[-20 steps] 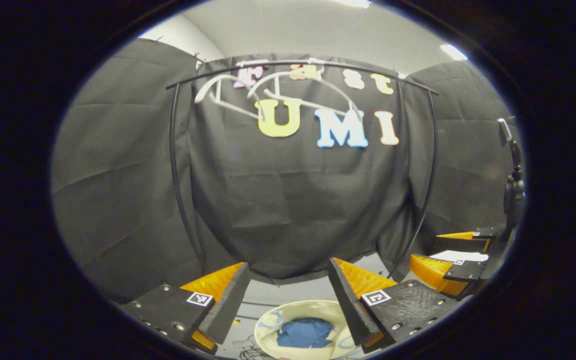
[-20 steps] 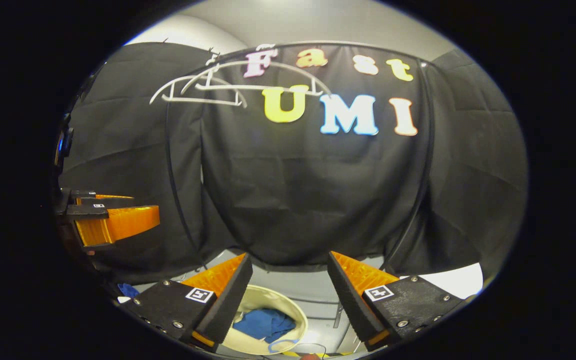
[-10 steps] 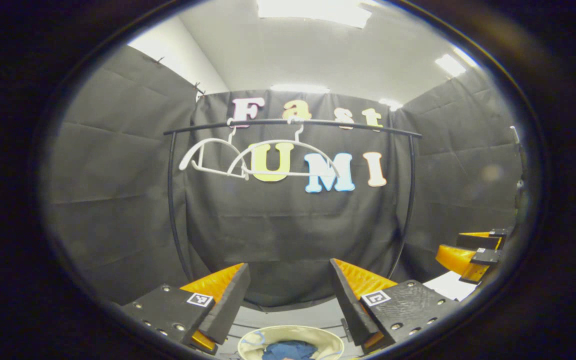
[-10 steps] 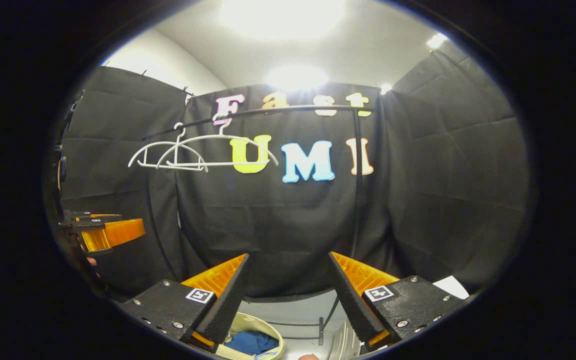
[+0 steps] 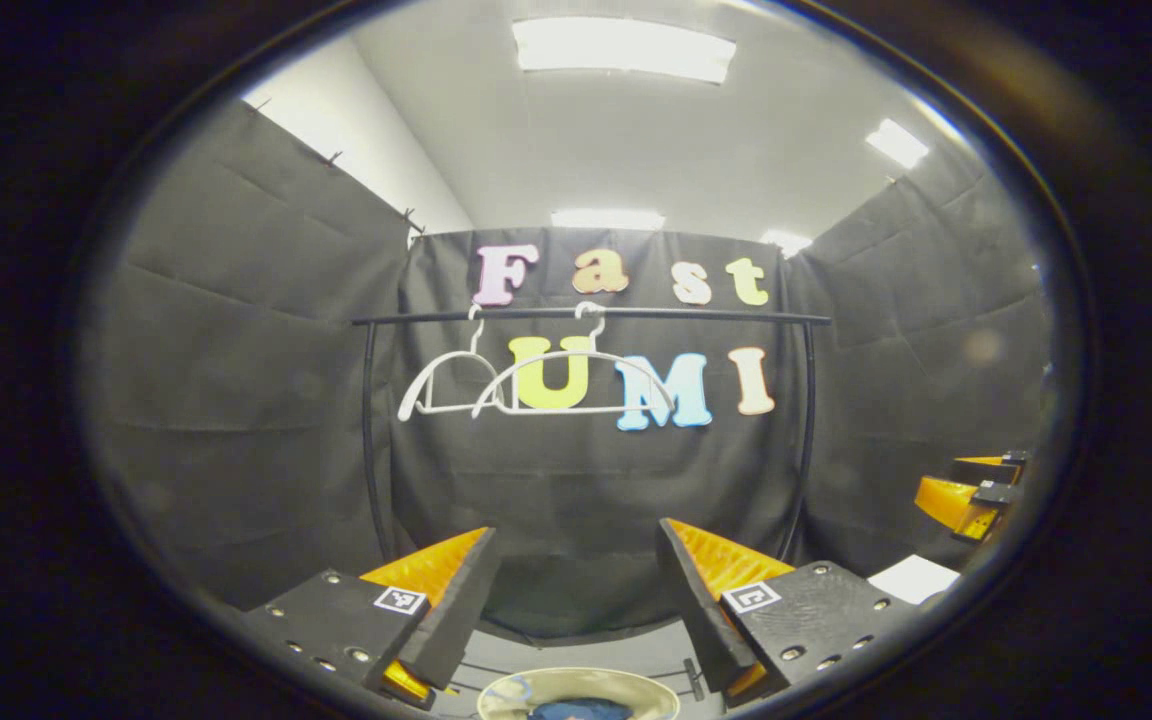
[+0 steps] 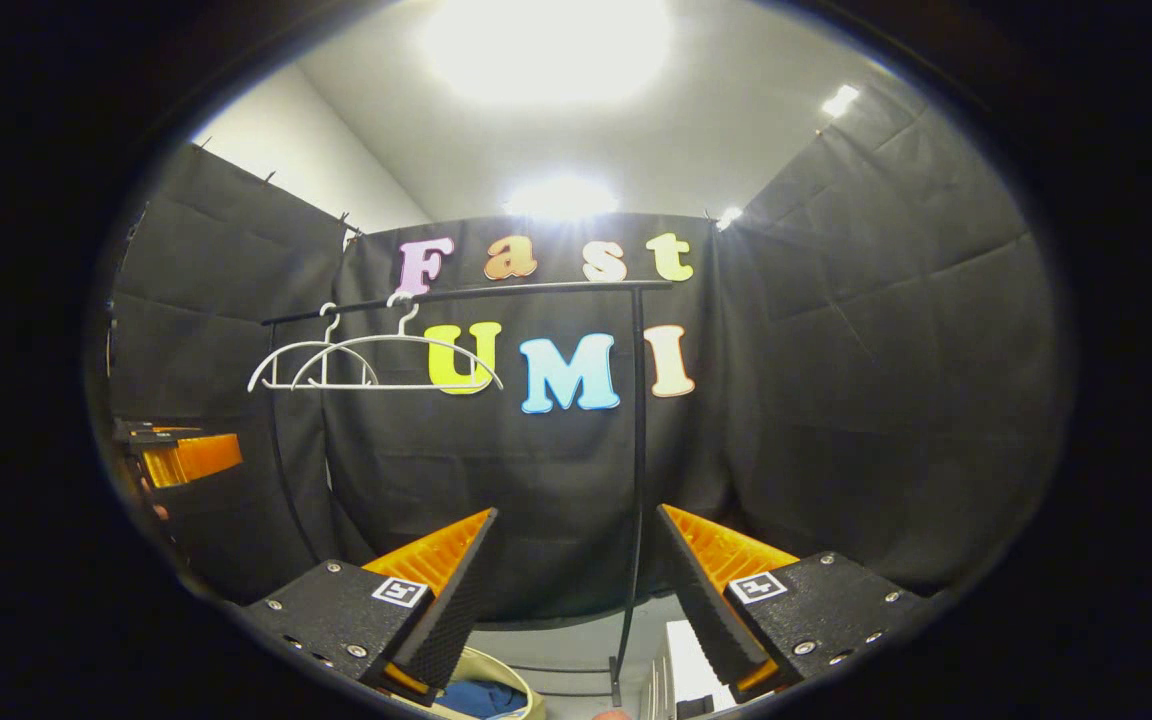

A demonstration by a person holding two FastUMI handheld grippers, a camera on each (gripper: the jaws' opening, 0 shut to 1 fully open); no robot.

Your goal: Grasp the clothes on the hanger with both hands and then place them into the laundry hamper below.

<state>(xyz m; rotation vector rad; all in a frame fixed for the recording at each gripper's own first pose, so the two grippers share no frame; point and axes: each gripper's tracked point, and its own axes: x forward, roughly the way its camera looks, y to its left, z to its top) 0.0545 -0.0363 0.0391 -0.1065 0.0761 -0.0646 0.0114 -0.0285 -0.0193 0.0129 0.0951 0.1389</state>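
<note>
Blue clothes (image 5: 576, 710) lie inside the cream laundry hamper (image 5: 628, 682) at the bottom edge of the left gripper view. My left gripper (image 5: 576, 560) hangs above it, open, with nothing between its orange fingers. Two bare white hangers (image 5: 536, 385) hang on the black rail (image 5: 636, 315). In the right gripper view, the hamper (image 6: 514, 682) with the blue clothes (image 6: 471, 697) peeks out beside the left finger. My right gripper (image 6: 576, 545) is open and holds nothing. The hangers (image 6: 376, 360) hang at the rail's (image 6: 496, 291) left end.
The rack's black upright post (image 6: 634, 480) stands just ahead between my right gripper's fingers. The other gripper shows at the right edge (image 5: 971, 495) and at the left edge (image 6: 181, 455). A white patch (image 5: 916, 578) lies on the floor at the right.
Both grippers have drawn back from the rack and tilted up. The rail and hangers now look smaller and lower, and the hamper has slid to the bottom edge.
</note>
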